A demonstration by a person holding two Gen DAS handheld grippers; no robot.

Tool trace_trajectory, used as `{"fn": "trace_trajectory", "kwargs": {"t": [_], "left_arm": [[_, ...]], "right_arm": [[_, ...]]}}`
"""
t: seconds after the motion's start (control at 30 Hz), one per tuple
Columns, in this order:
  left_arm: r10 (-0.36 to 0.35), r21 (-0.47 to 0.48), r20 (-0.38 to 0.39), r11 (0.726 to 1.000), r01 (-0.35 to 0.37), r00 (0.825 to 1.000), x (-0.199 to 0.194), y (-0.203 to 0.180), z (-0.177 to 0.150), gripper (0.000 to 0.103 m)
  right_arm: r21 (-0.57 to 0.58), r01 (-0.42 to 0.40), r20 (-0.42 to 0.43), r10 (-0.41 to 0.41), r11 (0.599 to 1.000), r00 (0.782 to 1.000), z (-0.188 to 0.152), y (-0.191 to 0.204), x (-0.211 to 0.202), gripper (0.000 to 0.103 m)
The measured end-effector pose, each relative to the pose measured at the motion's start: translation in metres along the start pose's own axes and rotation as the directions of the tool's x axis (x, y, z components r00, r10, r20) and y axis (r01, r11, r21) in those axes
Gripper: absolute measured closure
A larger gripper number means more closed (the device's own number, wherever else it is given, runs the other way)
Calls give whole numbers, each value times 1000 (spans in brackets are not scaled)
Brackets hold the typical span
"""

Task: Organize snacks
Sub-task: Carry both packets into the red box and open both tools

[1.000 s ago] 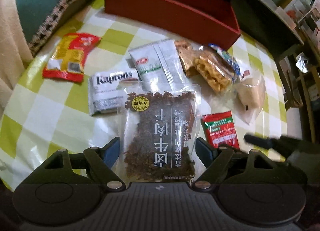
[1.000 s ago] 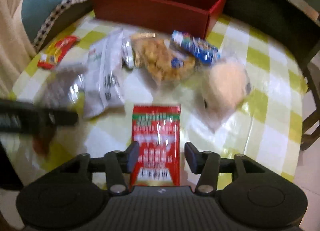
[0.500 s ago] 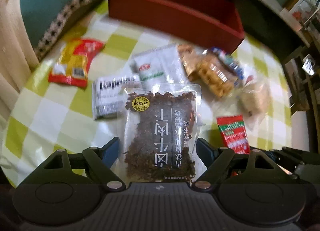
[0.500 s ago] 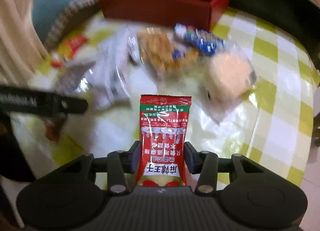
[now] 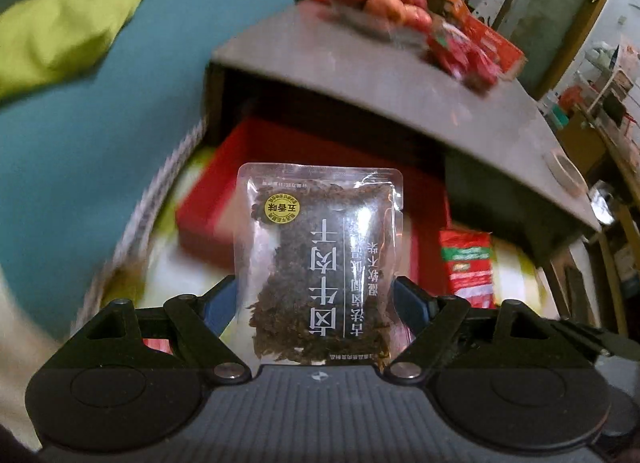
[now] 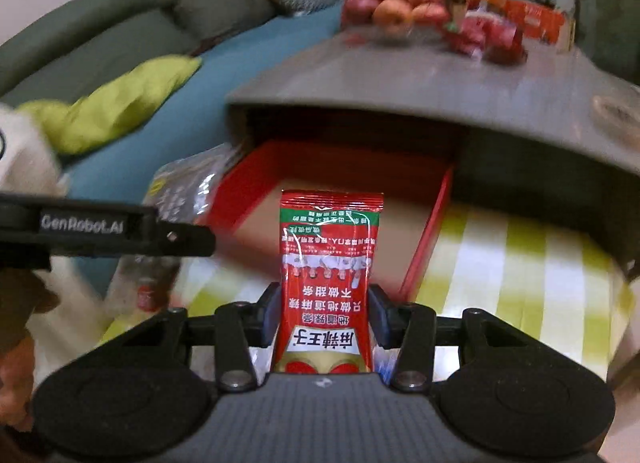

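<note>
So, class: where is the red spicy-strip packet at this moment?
In the right wrist view, the red spicy-strip packet stands upright, clamped in the right hand-held gripper, lifted in front of the open red box.

checkered table carries a red box.

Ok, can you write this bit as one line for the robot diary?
left claw: shut on jerky bag | right claw: shut on red packet | both lifted, facing red box
</note>
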State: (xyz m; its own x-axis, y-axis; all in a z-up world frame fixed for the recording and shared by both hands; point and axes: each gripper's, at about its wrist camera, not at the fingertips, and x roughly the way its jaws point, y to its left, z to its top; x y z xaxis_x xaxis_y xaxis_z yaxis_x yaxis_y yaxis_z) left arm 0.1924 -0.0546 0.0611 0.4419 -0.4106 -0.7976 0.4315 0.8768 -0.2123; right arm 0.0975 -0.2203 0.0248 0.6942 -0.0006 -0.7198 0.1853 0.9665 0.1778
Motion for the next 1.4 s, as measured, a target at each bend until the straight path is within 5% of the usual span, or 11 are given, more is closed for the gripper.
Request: {"fn": "trace_trajectory", "kwargs": {"t": [0.2, 0.53, 0.63, 0.7, 1.03, 1.4], "left_arm": [[29, -15, -28, 999, -29, 999, 76, -1, 54, 17], [70, -21, -127, 997, -73, 990, 159, 10, 53, 11], [73, -60, -153, 995, -83, 985, 169, 14, 52, 10], [67, -82, -157, 993, -81, 985, 169, 17, 51, 11], [53, -63, -59, 996, -57, 997, 104, 16, 58, 10], [50, -33, -123, 998, -54, 991, 35, 34, -22, 9]], "right_arm": [[40, 47, -20, -47, 998, 999, 63, -19, 86, 47], [26, 90, -103, -86, 996, 991, 64, -39, 168, 44], [-6, 86, -93, -86, 996, 992, 62, -37, 173, 33], [-11, 74, -99, -75, 997, 992, 62, -37, 174, 22], [-47, 83, -12, -84, 995, 996, 66, -26, 116, 22], [-63, -13, -47, 10, 998, 999, 6, 10, 48, 21]]}}
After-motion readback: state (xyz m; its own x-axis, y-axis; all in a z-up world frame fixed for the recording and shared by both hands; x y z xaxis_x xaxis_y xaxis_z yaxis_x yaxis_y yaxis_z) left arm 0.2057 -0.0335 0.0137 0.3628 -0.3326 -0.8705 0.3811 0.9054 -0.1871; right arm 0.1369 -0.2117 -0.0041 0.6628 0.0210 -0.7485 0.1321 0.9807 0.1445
